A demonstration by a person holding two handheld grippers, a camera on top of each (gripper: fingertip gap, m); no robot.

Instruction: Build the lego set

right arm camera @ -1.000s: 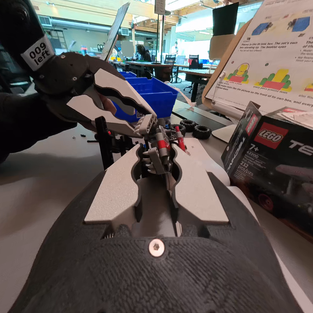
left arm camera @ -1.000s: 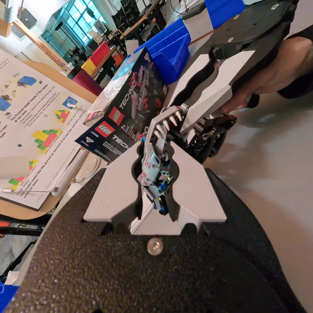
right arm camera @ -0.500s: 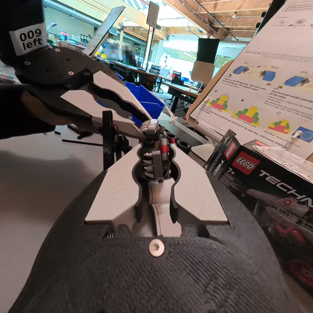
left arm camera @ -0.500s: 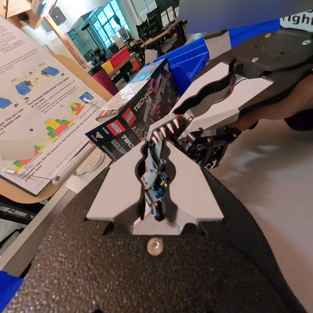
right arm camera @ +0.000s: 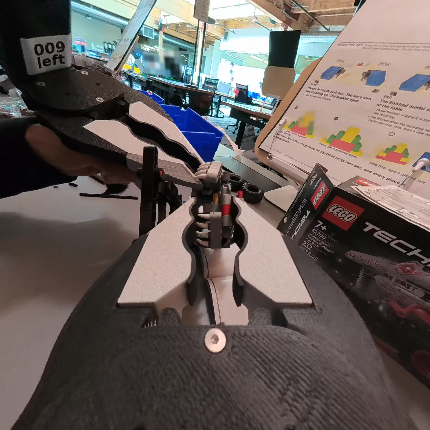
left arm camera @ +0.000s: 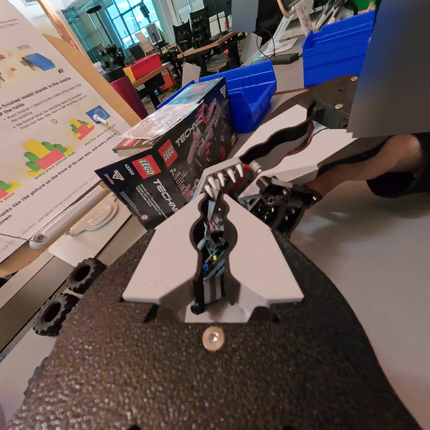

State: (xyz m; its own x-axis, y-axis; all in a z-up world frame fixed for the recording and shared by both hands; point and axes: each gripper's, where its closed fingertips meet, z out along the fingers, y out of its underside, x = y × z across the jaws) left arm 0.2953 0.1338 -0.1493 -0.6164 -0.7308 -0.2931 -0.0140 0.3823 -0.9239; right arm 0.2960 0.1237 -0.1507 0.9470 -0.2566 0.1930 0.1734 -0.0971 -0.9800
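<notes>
Two claws (left arm camera: pixel 213 197) (right arm camera: pixel 213 200), one box (left arm camera: pixel 167 167), two loose tyres (left arm camera: pixel 82 274) (left arm camera: pixel 52 311).

Blue bins (left arm camera: pixel 251 97) behind; instruction board (right arm camera: pixel 363 111) propped upright.

Open-plan workshop: long tables (right arm camera: pixel 186 87) with office chairs (right arm camera: pixel 210 83), exposed timber ceiling beams (right arm camera: pixel 274 10), blue parts bins (left arm camera: pixel 251 93), tall windows (left arm camera: pixel 130 21).

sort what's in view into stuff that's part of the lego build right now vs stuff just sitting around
In use:
- half-built model, with white teeth, gripped from both sides
- left gripper
- right gripper

Lying about:
- set box, paper sheet on top
- loose black tyres on the table
- blue bins
- instruction board
- thin black axle
</notes>
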